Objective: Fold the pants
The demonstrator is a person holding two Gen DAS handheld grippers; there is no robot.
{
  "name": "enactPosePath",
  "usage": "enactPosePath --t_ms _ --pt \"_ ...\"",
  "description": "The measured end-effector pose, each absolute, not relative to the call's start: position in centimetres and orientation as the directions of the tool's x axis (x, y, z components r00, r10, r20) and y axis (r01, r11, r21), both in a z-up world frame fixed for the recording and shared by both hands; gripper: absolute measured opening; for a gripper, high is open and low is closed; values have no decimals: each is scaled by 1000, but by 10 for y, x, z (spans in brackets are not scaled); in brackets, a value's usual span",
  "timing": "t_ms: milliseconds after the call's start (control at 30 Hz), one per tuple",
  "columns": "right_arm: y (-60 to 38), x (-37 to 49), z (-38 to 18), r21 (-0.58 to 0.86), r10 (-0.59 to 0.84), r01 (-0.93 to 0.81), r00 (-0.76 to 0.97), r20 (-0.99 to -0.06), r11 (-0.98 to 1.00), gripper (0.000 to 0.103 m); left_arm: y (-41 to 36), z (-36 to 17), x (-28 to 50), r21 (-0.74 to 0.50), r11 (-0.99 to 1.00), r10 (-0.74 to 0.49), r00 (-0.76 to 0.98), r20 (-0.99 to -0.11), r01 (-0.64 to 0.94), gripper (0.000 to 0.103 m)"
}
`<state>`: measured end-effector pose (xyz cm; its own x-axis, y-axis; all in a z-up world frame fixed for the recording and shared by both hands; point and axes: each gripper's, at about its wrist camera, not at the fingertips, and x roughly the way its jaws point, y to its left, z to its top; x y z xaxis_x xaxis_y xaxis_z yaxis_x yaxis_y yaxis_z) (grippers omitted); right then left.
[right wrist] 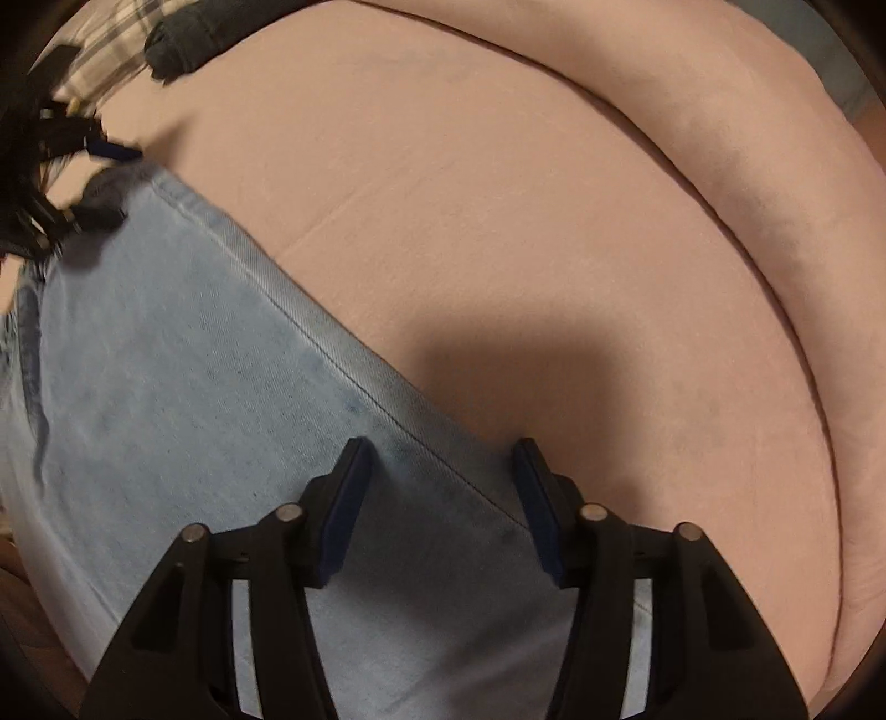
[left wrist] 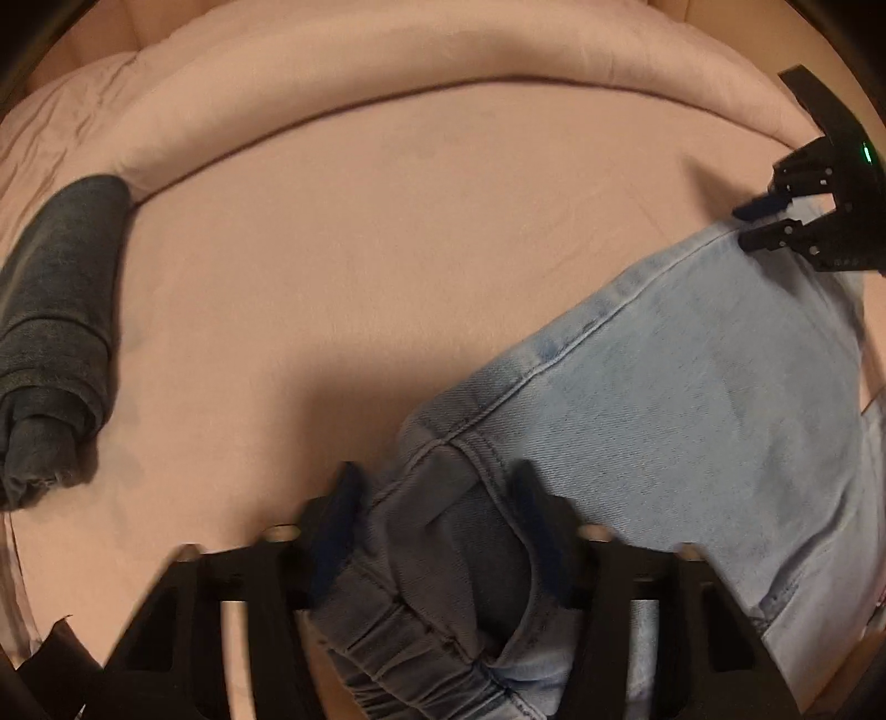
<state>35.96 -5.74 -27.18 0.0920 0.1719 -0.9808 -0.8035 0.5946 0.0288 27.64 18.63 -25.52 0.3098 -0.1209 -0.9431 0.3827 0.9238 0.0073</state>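
Light blue jeans point(left wrist: 692, 399) lie across a pink bedsheet point(left wrist: 360, 249). My left gripper point(left wrist: 437, 498) has its jaws apart around the bunched elastic waistband end point(left wrist: 443, 554); the cloth fills the gap, and I cannot tell whether the pads press it. My right gripper point(right wrist: 443, 471) is open, its jaws straddling the jeans' point(right wrist: 194, 415) side seam at the far end. Each gripper shows in the other's view: the right one in the left wrist view point(left wrist: 758, 224), the left one in the right wrist view point(right wrist: 119, 180).
A folded dark grey garment point(left wrist: 55, 332) lies at the left of the bed, also in the right wrist view point(right wrist: 188, 27). A rolled pink duvet point(left wrist: 443, 50) runs along the far side point(right wrist: 775, 221). A plaid cloth point(right wrist: 105, 55) lies beyond the bed.
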Motion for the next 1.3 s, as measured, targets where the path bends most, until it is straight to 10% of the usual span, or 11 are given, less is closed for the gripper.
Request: enactPosePath --t_ms 33,333,533,667,1300 --pt "-53 353 -269 -23 149 -826 129 -980 564 14 190 -252 273 20 932 -111 337 -935 362 19" --pt "-51 352 -235 -216 116 -816 325 -939 535 5 202 -234 270 30 964 -106 485 -868 265 15" --pt "-51 362 -268 -249 54 -784 337 -940 569 15 194 -259 285 105 965 2 397 -918 238 27" --pt "-85 386 -227 -123 155 -789 266 -951 602 37 214 -229 275 36 981 -56 453 -890 190 55" --pt "-459 398 -220 -55 -68 53 291 -954 997 48 160 -240 263 -22 954 -145 399 -906 298 55"
